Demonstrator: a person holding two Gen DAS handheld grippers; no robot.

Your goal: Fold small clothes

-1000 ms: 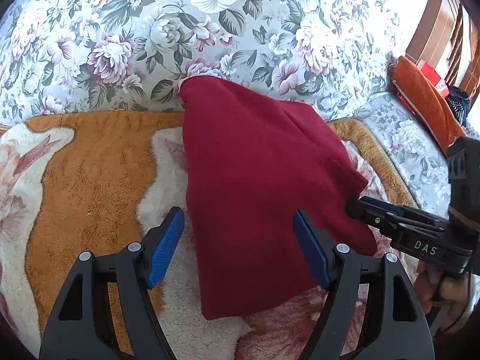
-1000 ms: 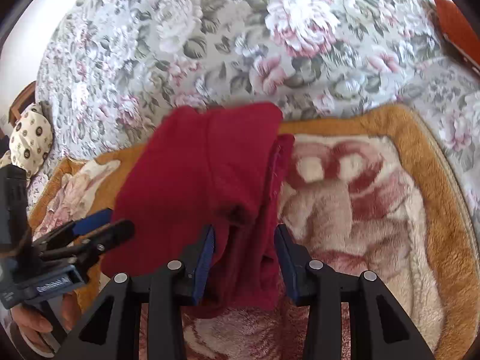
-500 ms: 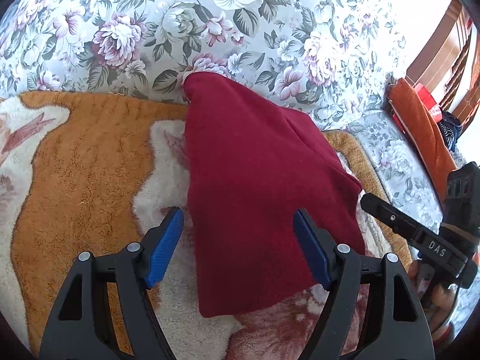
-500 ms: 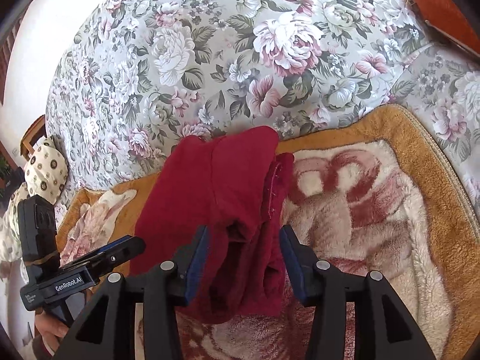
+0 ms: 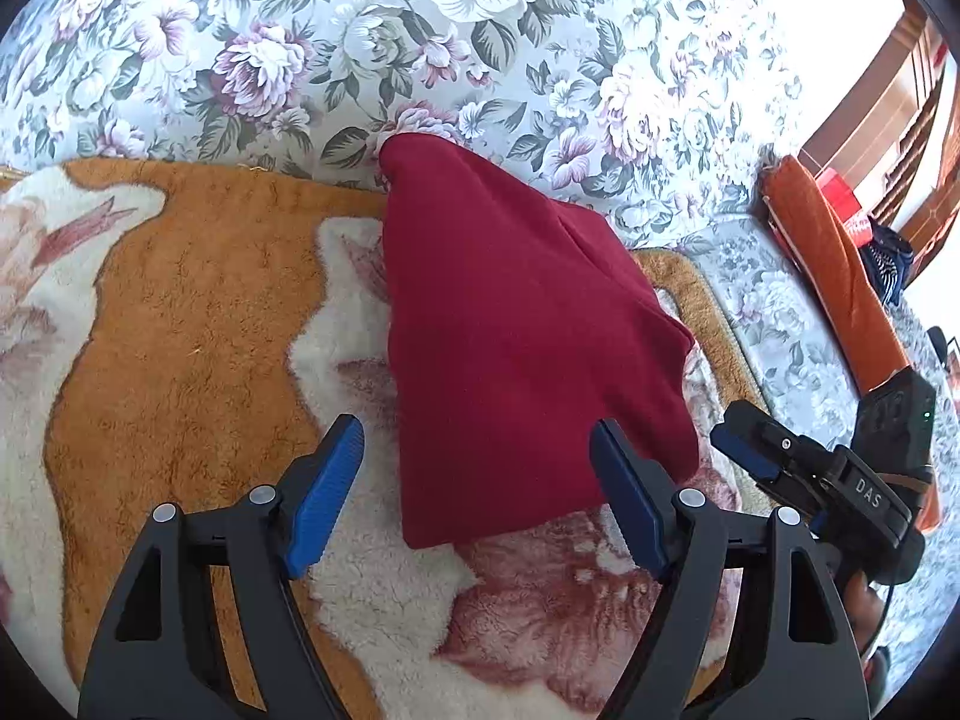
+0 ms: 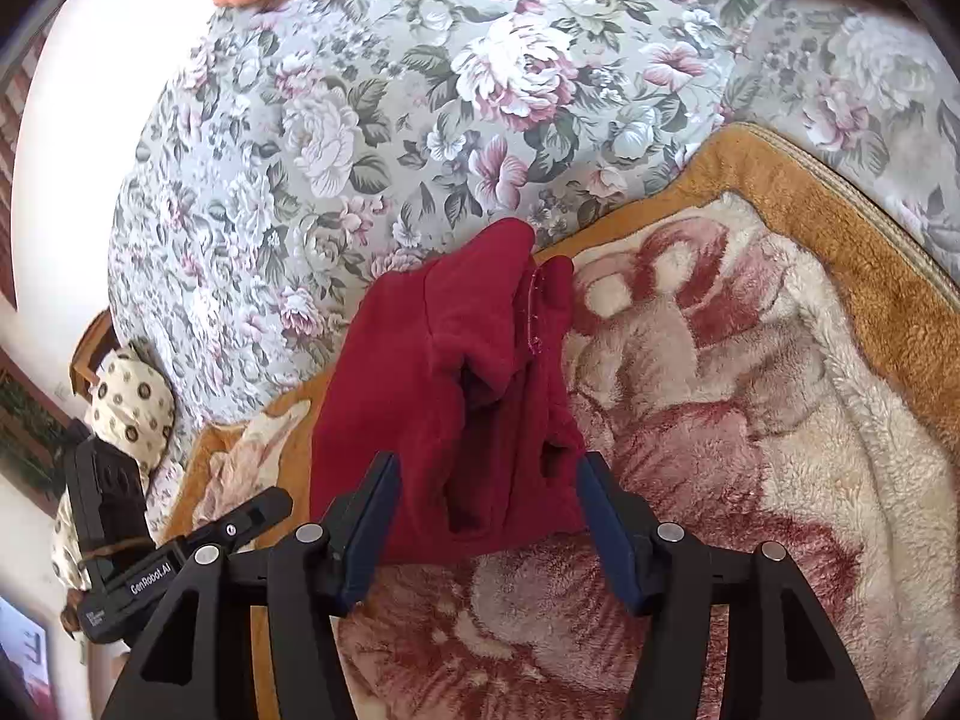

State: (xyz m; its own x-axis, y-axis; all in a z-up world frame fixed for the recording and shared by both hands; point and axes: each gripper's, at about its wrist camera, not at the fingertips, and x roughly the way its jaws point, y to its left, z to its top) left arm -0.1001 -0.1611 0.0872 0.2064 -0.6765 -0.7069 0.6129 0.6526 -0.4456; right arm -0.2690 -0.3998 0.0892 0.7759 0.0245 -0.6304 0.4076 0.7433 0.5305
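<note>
A dark red garment lies folded into a narrow stack on the fleece blanket; the right wrist view shows its layered side. My left gripper hovers over its near end, jaws wide and opening a little more, pads clear of the cloth. My right gripper is opening, and the garment's near end sits between its pads without being pressed. Each gripper shows in the other's view: the right one beside the garment's right corner, the left one at its left.
A floral bed cover rises behind the blanket. An orange cushion and a red box lie at the far right by wooden furniture. A dotted pillow sits at the left edge. A hand holds each gripper's handle.
The right gripper's jaws have spread and let go of the garment's fold. Both grippers have drawn back a little, and the right view has rolled. The garment stays put.
</note>
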